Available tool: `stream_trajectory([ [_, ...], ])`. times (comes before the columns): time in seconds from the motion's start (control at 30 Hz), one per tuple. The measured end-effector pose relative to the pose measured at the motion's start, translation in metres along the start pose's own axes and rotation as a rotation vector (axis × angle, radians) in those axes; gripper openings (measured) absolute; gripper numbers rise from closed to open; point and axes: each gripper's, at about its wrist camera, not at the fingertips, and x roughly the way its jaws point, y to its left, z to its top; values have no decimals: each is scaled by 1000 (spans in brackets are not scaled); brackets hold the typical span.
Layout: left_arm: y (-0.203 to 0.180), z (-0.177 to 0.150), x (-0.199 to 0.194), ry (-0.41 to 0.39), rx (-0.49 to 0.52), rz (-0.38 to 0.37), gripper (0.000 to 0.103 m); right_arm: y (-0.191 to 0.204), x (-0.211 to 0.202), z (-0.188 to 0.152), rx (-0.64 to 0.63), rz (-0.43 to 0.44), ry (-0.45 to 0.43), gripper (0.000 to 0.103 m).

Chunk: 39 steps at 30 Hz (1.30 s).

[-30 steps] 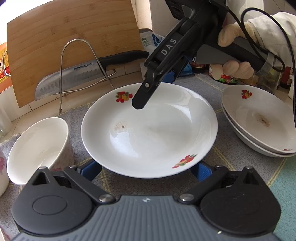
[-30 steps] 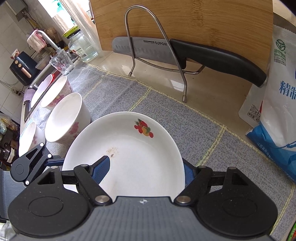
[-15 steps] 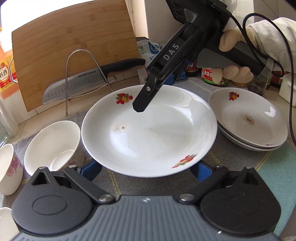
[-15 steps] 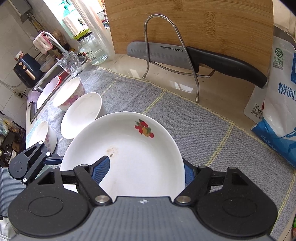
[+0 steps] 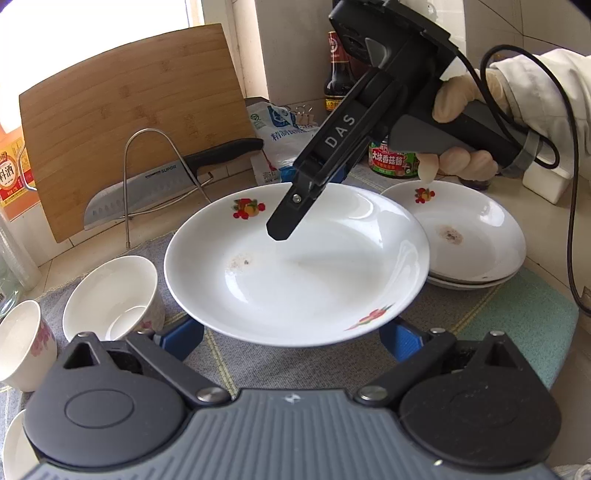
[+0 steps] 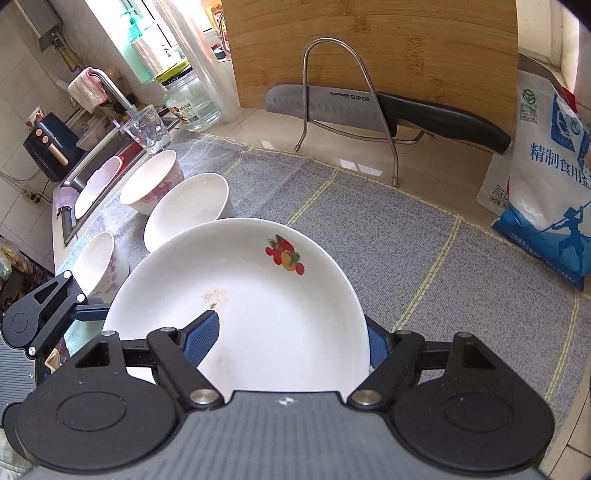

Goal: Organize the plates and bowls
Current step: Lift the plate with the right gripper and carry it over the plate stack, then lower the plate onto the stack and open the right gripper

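Right wrist: plate (image 6: 258,314) face-up, near level | right tongs (image 6: 291,338) clamp its rim | left tongs (image 5: 291,338) straddle it, grip unclear

From my remote seat I see a pale stone countertop (image 6: 354,162) under bright daylight from a window (image 5: 92,22) at eleven o'clock. A grey woven mat with yellow lines (image 6: 424,236) covers the counter. At twelve o'clock a bamboo cutting board (image 6: 369,48) leans on the white tiled wall (image 5: 295,44). At ten o'clock a steel faucet (image 6: 110,88) stands over the sink (image 6: 92,162).
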Motion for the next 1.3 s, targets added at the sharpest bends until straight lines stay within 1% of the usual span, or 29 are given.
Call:
stream_trajectory([
  [0.17, -10, 1, -6, -9, 23, -29, 100, 3, -18, -15, 19, -28, -25, 84],
  [0.43, -34, 7, -7, -26, 72, -110, 100, -3, -53, -48, 76, -92, -59, 84],
  [0.67, -60, 14, 0, -29, 117, -200, 100, -17, -81, -86, 151, -150, -82, 84],
  [0.87, -81, 19, 9, -24, 150, -254, 100, -31, -99, -112, 211, -182, -94, 84],
  [1.07, -96, 20, 18, -9, 171, -285, 100, -42, -106, -129, 245, -197, -95, 84],
  [1.3, -100, 22, 26, 9, 178, -294, 100, -54, -104, -138, 273, -196, -92, 84],
])
